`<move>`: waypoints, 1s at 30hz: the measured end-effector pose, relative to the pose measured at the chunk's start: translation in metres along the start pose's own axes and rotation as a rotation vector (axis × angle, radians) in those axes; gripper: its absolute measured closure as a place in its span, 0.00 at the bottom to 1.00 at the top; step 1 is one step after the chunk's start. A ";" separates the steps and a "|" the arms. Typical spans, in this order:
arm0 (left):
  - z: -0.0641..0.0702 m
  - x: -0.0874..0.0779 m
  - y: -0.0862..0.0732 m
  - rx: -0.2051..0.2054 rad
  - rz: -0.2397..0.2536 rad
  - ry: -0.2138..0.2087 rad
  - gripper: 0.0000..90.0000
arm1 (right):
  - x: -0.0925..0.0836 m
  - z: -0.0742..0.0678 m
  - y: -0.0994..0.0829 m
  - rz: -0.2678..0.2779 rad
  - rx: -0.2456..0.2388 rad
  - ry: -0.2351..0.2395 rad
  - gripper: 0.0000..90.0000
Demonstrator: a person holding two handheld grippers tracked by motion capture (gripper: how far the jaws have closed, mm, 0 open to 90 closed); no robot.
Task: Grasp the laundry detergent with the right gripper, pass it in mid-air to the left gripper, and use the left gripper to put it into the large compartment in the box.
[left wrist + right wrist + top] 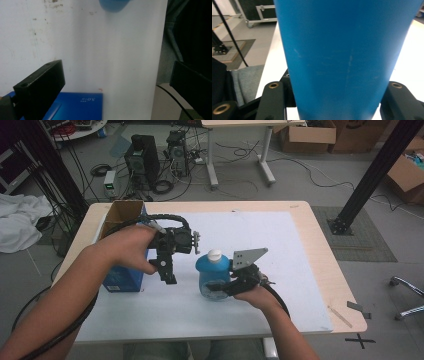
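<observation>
bottle: squat blue plastic bottle (214,277) with white screw cap, upright at centre of white table mat (300,270) | right gripper (223,287): reaches in from 4 o'clock, jaws clamped on bottle's lower body | left gripper (169,272): at bottle's 9 o'clock, apart, tilted down, jaws wide, empty | blue cardboard box (122,279): just beyond left gripper at 9 o'clock

Blue white-capped bottle (214,276) upright on white mat (300,270).
</observation>
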State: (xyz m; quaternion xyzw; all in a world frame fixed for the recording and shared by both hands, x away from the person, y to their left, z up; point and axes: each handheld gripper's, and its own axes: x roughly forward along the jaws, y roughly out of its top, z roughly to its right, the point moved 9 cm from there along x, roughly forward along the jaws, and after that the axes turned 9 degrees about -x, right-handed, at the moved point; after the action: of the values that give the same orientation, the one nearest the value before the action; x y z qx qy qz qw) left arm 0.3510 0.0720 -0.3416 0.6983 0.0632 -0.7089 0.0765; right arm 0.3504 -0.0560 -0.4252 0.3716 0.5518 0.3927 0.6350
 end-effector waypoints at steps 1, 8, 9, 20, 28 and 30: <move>0.001 0.000 0.001 0.002 0.000 -0.002 0.00 | 0.003 -0.001 0.001 0.003 -0.001 0.008 0.49; 0.007 0.000 0.007 0.009 0.019 -0.027 0.00 | 0.022 -0.008 0.008 0.018 -0.018 0.052 0.49; 0.008 0.000 0.007 0.013 0.013 -0.027 0.00 | 0.025 -0.008 0.009 0.020 -0.019 0.057 0.49; 0.014 -0.003 0.014 0.022 0.025 -0.034 0.00 | 0.053 -0.011 0.024 0.044 -0.025 0.090 0.49; 0.015 0.001 0.014 0.021 0.012 -0.040 0.02 | 0.065 -0.012 0.032 0.047 -0.040 0.108 0.49; 0.015 0.001 0.014 0.018 0.017 -0.041 0.02 | 0.067 -0.012 0.034 0.049 -0.042 0.112 0.49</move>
State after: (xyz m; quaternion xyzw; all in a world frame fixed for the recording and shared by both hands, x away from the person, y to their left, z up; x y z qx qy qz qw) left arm 0.3388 0.0548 -0.3424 0.6846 0.0495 -0.7230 0.0776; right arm 0.3406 0.0196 -0.4232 0.3490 0.5689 0.4398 0.6009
